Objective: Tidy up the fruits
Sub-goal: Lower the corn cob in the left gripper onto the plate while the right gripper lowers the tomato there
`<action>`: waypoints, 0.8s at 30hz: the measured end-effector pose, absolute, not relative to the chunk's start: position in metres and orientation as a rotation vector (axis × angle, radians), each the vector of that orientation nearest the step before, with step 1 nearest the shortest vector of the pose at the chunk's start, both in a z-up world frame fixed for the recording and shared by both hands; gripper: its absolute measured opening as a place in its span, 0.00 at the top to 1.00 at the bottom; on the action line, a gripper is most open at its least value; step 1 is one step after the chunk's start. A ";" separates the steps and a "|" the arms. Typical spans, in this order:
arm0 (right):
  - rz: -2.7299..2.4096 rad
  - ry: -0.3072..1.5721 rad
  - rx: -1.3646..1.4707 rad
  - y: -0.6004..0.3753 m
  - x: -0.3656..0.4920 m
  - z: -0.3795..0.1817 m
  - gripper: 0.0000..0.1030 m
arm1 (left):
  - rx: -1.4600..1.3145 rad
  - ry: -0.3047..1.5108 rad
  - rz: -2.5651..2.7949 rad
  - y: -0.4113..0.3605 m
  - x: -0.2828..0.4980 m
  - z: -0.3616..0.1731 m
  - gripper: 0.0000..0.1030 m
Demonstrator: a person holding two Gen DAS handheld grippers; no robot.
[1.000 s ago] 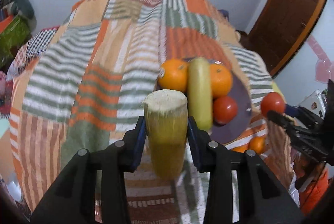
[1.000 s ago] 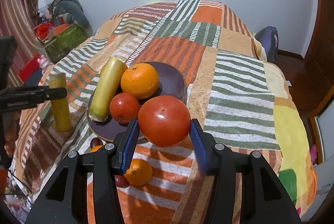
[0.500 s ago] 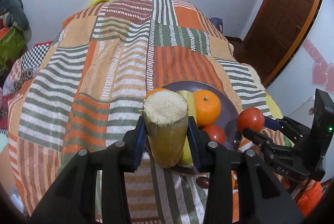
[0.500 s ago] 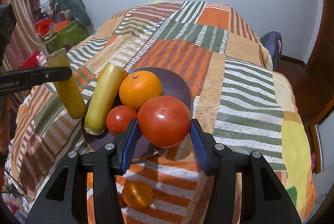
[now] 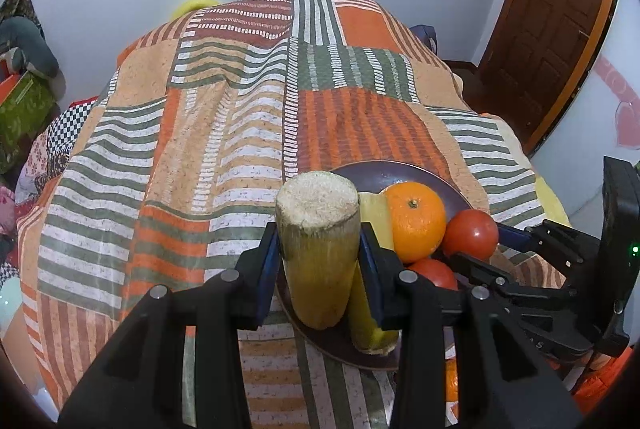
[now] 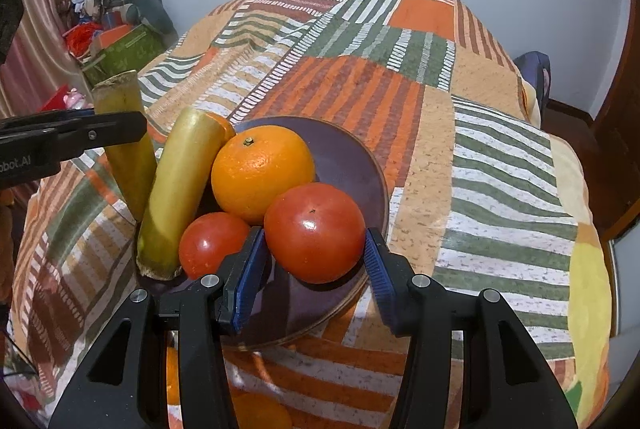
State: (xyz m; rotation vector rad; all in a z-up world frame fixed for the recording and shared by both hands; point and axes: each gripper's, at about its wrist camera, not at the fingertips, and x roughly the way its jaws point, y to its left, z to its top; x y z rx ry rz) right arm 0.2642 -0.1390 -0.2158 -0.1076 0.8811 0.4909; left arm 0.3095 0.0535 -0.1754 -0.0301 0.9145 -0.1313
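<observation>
Counts: 2 tomatoes (image 6: 315, 232) (image 6: 214, 243), 2 sugarcane pieces (image 6: 174, 189) (image 6: 127, 149), 4 oranges (image 6: 262, 171) (image 6: 224, 123) (image 6: 262, 411) (image 6: 173, 375), 1 plate (image 6: 352, 165).

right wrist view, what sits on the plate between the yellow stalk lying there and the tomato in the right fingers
An orange and a smaller tomato lie between the stalk and the held tomato, shown in the right wrist view.

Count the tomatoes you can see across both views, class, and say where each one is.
2. One tomato is held in the right gripper over the plate; the other lies on the plate beside the orange. Others may be hidden.
</observation>
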 end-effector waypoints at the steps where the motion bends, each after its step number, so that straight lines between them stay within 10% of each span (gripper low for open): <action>1: 0.490 0.880 -0.110 -0.139 0.264 -0.215 0.55 | -0.027 0.913 -0.131 0.053 0.310 -0.176 0.63; 20: 0.492 0.872 -0.127 -0.143 0.256 -0.202 0.52 | -0.042 0.926 -0.143 0.054 0.293 -0.170 0.56; 24: 0.476 0.854 -0.126 -0.151 0.249 -0.193 0.52 | -0.037 0.912 -0.125 0.053 0.279 -0.163 0.42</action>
